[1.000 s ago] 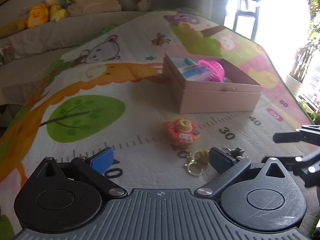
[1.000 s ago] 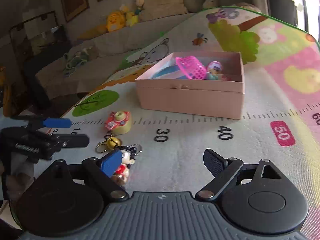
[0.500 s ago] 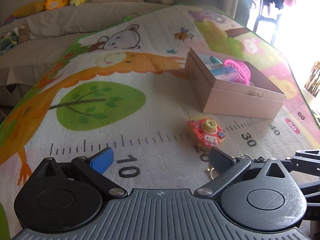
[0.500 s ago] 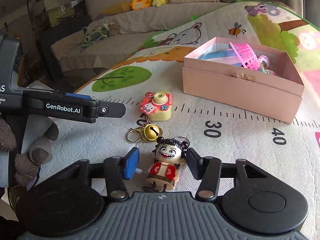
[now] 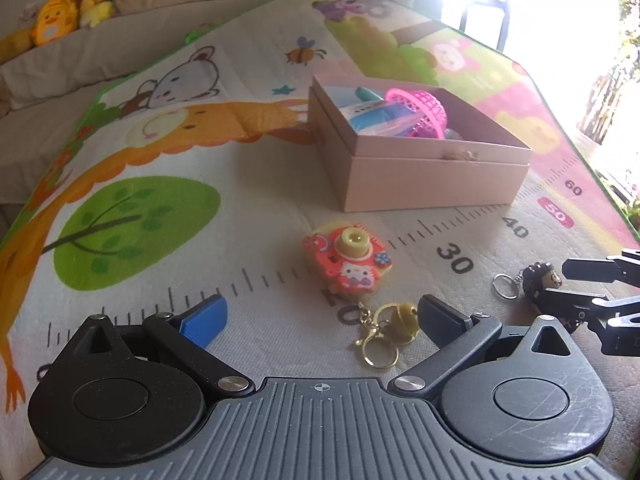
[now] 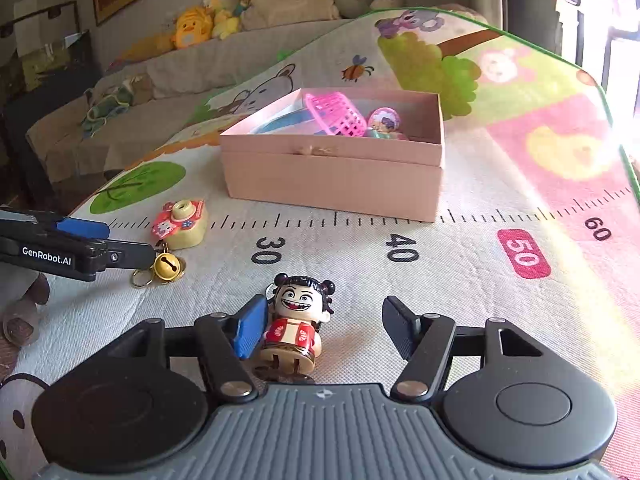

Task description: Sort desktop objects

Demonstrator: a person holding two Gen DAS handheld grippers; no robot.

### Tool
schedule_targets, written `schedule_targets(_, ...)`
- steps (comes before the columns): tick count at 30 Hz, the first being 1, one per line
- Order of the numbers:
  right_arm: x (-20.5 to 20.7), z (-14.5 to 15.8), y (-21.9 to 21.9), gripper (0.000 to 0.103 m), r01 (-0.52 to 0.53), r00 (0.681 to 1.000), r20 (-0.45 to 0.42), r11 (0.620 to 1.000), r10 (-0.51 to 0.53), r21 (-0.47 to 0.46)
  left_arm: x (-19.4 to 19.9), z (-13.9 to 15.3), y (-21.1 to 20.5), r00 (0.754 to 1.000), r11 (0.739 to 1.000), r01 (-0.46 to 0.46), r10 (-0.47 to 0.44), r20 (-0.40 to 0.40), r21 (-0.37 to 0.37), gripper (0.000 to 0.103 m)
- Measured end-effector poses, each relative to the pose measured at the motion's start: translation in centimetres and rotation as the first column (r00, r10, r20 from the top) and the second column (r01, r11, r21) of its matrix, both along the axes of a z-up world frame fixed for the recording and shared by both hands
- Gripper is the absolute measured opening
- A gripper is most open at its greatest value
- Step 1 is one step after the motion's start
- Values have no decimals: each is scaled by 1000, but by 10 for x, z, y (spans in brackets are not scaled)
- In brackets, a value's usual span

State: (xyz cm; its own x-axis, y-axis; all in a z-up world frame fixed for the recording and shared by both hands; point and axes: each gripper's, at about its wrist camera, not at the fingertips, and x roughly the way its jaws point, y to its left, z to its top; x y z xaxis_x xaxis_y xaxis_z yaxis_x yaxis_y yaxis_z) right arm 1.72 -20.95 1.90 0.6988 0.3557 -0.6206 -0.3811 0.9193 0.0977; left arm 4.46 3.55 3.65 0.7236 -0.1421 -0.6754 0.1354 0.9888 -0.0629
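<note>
Toys (image 6: 294,322): three loose, box (image 6: 332,176) one.

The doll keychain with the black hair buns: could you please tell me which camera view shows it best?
The right wrist view: the doll keychain lies face-up between the right gripper's open fingers, face and red outfit clear. The left wrist view shows only its dark head and ring at the frame's right edge, partly behind that gripper.
</note>
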Motion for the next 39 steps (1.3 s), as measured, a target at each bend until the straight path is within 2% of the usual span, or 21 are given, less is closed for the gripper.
schedule_targets(2,-6,0,-3,71,-6,1000,14,1000,6,8,10,1,-7,1000,999,30,-30,10,20,103)
schedule_targets(6,-11,0,-4,74,9,999,43,1000,-9,15,30,-6,-22,997,997,70,-70,-15,33,103)
schedule_targets(8,-9,-1,-7,77,31,999,35,999,-32,31,36,-12,-29,995,996,93,-92,-44,12,103)
schedule_targets(11,-3,-3,-13,83,58,998,0,996,-58,63,32,-14,-37,991,992,130,-130,-41,-1,103)
schedule_targets(17,-1,-6,-4,86,27,1000,-16,999,-27,23,26,-4,-35,971,960,216,-230,-63,-180,103)
schedule_targets(19,-2,-7,-3,86,26,1000,-12,1000,-26,17,23,0,-36,973,963,220,-228,-35,-154,103)
schedule_targets(22,-2,-6,-4,87,30,999,-14,999,-29,20,23,0,-39,984,983,181,-181,2,-31,103)
schedule_targets(24,-2,-6,-3,87,28,1000,-15,999,-28,18,29,-4,-41,987,986,161,-161,2,54,103)
schedule_targets(26,-3,-6,-2,87,23,1000,-11,1000,-23,14,38,-9,-41,989,985,148,-148,-11,89,103)
schedule_targets(31,-7,-6,2,87,14,1000,13,1000,-14,-6,55,-13,-42,987,984,159,-156,-45,82,103)
schedule_targets(35,-9,-5,3,87,12,1000,23,1000,-11,-17,45,-13,-47,975,976,217,-214,-62,34,103)
schedule_targets(39,-9,-3,3,87,-4,1000,18,1000,4,-23,32,-13,-52,969,971,239,-236,-70,28,103)
